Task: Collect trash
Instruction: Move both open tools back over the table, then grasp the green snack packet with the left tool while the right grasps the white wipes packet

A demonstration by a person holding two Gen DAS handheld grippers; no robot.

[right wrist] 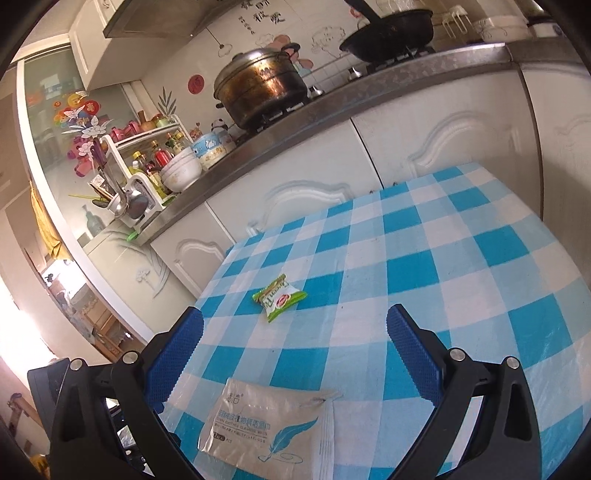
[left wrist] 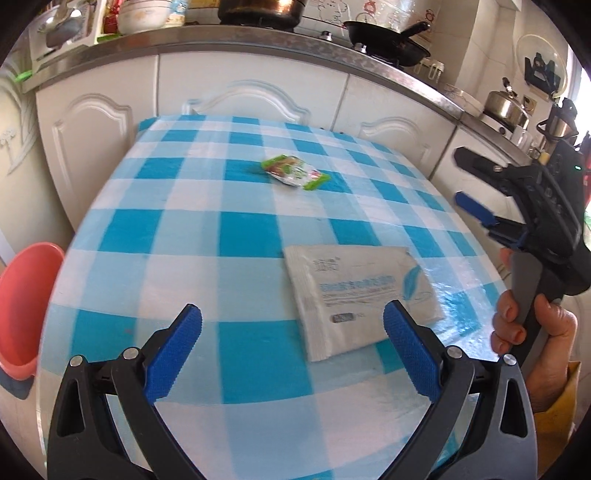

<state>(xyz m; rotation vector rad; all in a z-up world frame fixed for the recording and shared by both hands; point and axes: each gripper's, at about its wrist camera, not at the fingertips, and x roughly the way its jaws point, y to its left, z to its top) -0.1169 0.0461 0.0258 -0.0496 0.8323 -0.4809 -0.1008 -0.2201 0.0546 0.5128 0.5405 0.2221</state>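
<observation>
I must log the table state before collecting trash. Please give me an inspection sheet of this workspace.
Surface: table with blue checked cloth.
Job's things: white wipe packet near the front edge; green candy wrapper farther back, apart from it.
Clutter: nothing seen.
Grippers: left gripper open, empty; right gripper open, empty, held by a hand.
Cables: nothing seen.
Surroundings: white cabinets, pot, pan, red basin.

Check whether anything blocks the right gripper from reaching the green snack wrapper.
Nothing visible does. The right gripper is open, and only bare checkered tablecloth lies between it and the green snack wrapper. The white wipes packet sits nearer, below the fingers.
</observation>
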